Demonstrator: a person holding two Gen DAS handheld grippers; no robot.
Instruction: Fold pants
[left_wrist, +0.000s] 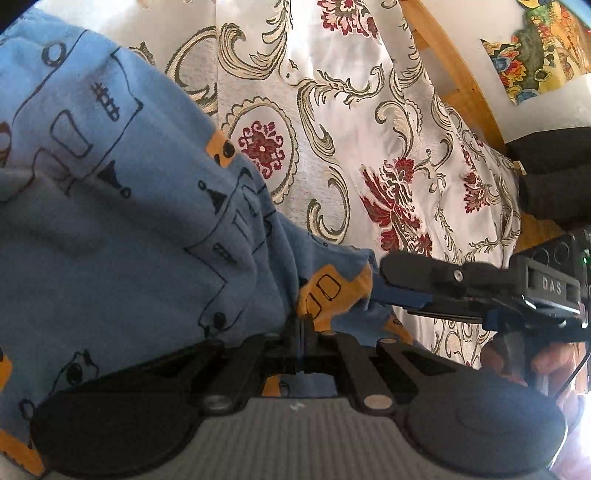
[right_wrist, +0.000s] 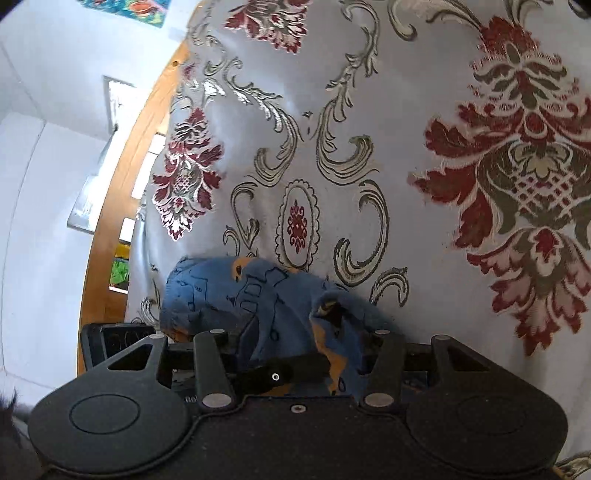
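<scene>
While the blue printed pants lie bunched on the floral bedspread at the left of the left wrist view, the left gripper has its fingers pinched together on an orange-patched edge. Just right, the right gripper clamps the same edge, a hand behind it. A wooden frame borders the bedspread's far right.

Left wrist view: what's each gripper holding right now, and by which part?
Both grip the blue printed pants at a bunched edge: left gripper shut on the fabric, right gripper pinching it beside that.
</scene>
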